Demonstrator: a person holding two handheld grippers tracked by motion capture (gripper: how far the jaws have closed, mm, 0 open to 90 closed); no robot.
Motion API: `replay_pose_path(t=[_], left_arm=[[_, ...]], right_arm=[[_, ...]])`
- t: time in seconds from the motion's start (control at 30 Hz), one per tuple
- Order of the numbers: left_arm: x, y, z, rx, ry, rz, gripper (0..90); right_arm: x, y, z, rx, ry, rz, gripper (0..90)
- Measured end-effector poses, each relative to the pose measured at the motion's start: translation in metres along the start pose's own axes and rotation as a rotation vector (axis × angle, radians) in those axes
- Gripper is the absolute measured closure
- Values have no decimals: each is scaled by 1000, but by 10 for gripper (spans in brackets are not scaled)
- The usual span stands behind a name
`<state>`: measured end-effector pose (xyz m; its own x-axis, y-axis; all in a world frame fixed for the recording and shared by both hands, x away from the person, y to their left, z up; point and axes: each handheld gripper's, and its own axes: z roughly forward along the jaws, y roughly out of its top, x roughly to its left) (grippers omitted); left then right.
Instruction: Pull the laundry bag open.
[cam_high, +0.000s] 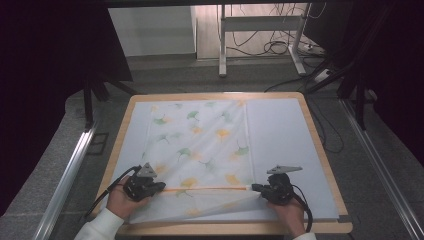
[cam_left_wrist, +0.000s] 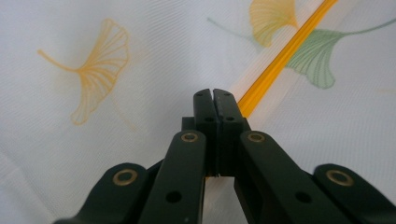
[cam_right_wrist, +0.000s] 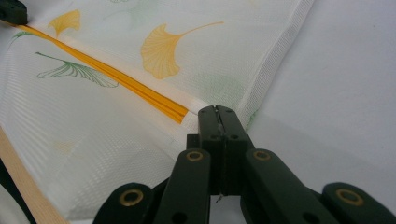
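Evidently both grippers pinch one edge of a ginkgo-print mesh cloth (cam_high: 200, 145) to fold it over the table (cam_high: 320, 150).

At the left, the left gripper (cam_high: 161, 186) has its jaws closed on the cloth beside the orange zipper (cam_high: 205, 188), likely to keep that edge taut; the fabric runs between its fingertips (cam_left_wrist: 205, 100). The zipper stretches straight across to the right gripper (cam_high: 256, 188), closed on the cloth's corner, where the zipper end stops just beside its fingertips (cam_right_wrist: 209, 116), with the white mat (cam_right_wrist: 345, 93) beyond.
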<state>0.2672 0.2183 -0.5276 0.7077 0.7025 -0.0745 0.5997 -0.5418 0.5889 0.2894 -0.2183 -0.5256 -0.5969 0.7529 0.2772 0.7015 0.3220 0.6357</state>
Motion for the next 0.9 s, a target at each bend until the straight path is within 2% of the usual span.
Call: replay_pose_path(t=[0.43, 0.57, 0.9], left_arm=[[11, -14, -9, 1, 15, -44, 900], [19, -23, -16, -3, 26, -68, 900], [27, -35, -25, -11, 39, -92, 900]], right_arm=[[0, 0, 0, 3, -3, -3, 899], [0, 0, 0, 0, -4, -6, 899], [0, 0, 0, -1, -3, -5, 898]])
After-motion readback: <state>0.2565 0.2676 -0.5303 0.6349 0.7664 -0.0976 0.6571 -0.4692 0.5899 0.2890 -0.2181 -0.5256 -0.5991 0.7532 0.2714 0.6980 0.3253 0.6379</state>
